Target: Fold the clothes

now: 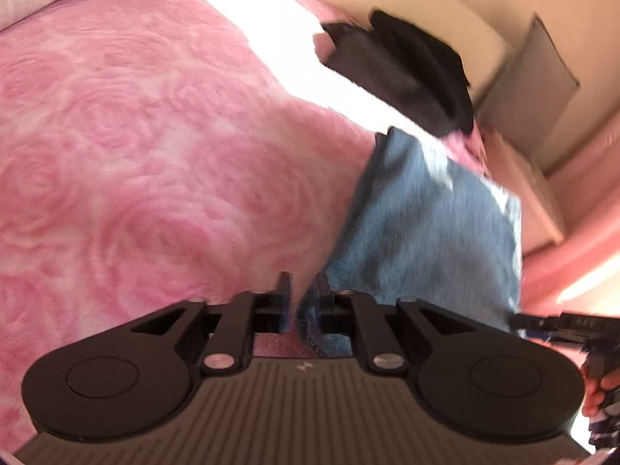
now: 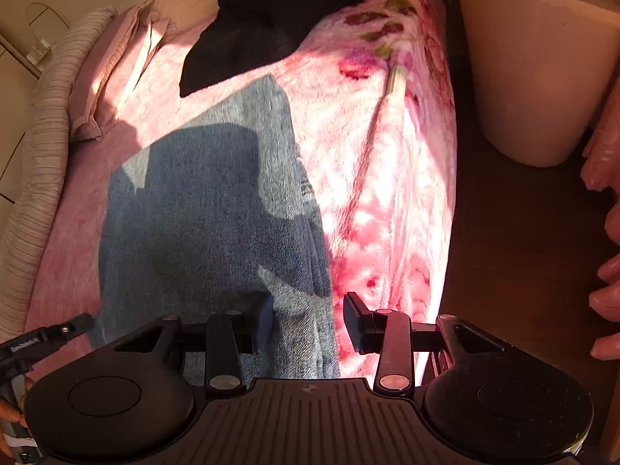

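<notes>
Left hand-held gripper (image 1: pixel 303 296) has its jaws nearly together w/ a fold of the blue jeans (image 1: pixel 426 224) pinched between them, bottom center of the left wrist view. Right hand-held gripper (image 2: pixel 306 321) is spread wide, jaws either side of the jeans' (image 2: pixel 209 209) edge, not clamping anything afaict. Jeans lie flat on the pink rose-pattern blanket (image 2: pixel 387 178) covering the bed, mid-frame. Black garment (image 2: pixel 271 19) sits just past them, upper center, touching the denim's far end.
</notes>
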Demonstrator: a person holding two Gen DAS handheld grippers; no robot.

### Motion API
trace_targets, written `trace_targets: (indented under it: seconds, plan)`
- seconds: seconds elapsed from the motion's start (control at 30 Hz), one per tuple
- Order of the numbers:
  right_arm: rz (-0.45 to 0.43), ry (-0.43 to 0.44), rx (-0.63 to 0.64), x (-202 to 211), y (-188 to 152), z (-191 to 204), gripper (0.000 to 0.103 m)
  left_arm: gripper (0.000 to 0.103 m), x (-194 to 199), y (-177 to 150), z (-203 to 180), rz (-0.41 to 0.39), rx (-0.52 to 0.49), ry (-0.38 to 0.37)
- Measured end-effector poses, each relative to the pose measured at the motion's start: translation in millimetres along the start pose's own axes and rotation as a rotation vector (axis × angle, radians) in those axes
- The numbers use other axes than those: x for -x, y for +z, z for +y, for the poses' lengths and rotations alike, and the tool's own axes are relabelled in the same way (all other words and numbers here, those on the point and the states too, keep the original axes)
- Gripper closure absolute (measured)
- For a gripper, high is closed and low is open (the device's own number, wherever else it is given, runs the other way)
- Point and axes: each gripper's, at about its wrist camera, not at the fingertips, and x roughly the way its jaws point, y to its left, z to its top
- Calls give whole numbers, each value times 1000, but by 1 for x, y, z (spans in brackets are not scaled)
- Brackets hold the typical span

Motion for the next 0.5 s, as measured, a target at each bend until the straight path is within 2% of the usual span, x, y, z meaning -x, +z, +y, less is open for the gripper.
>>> trace_targets:
  seconds: [0.03, 0.07, 0.1, 0.13, 0.17, 0.2, 0.23, 0.27, 0.37, 0.43, 0.5]
  plan:
    - [-13, -2, -1, 4, 1, 0, 64, 95, 4, 2, 2, -2, 13, -3]
    - [-36, -2, 0, 8, 4, 1, 63, 90, 6, 4, 3, 2, 21, -25]
    - [-59, -2, 1, 12, 6, 2, 63, 83, 5, 5, 4, 16, 26, -55]
    - [-74, -4, 1, 14, 8, 2, 63, 67, -1, 4, 3, 38, 29, -79]
    - [-68, -13, -4, 13, 10, 2, 61, 64, -6, 4, 2, 59, 32, -104]
    - [-62, -22, -9, 11, 11, 1, 61, 67, -12, 4, 1, 81, 35, -128]
    - [-56, -30, -13, 9, 12, 1, 61, 95, -16, 4, 0, 90, 32, -138]
    - [-49, -39, -18, 7, 14, 1, 61, 102, -18, 4, -2, 74, 16, -121]
    - [-37, -60, -32, 3, 17, -1, 61, 102, -12, 5, -8, 10, 5, -113]
    - [-68, -55, -27, 14, 21, -5, 61, 103, -6, 12, -10, -39, 19, -96]
    - [-80, -51, -15, 19, 28, -7, 61, 101, -6, 25, -10, -53, 56, -134]
